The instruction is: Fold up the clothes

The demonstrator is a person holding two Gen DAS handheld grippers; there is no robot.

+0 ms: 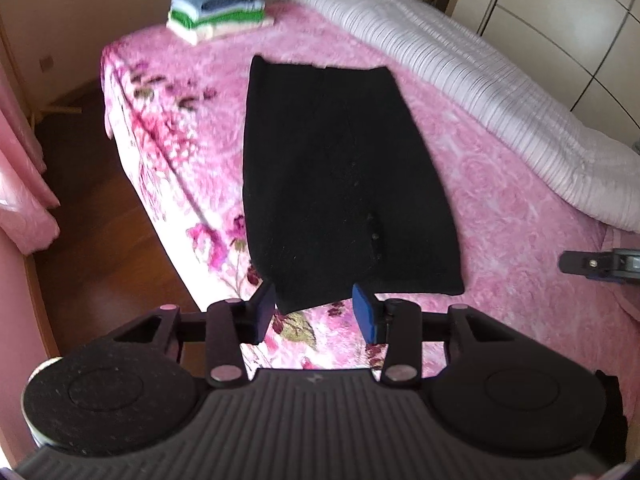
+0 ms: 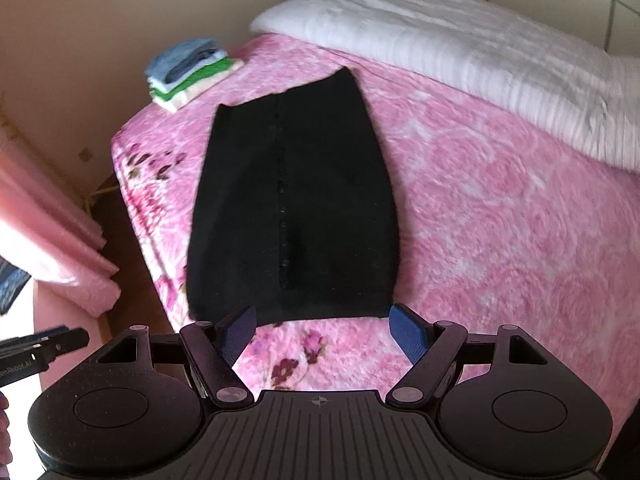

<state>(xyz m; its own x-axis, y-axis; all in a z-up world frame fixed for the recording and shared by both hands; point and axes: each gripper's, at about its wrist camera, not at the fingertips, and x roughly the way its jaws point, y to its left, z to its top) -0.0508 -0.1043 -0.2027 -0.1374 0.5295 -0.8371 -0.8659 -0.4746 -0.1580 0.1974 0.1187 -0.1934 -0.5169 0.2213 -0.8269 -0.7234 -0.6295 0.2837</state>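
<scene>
Pink floral bedspread, covering a bed beside a wooden floor and pink curtain. Black garment: laid flat and lengthwise on the bedspread, folded to a long panel, a row of small buttons seen down its middle in the right wrist view. Stack of folded clothes: blue, green and cream layers, placed at the far corner of the bed, well apart from the garment. White ribbed quilt: rolled along the far side. Left gripper: jaws parted moderately, nothing gripped, positioned at the garment's near left corner. Right gripper: jaws spread wide, nothing held, positioned at the near hem.
</scene>
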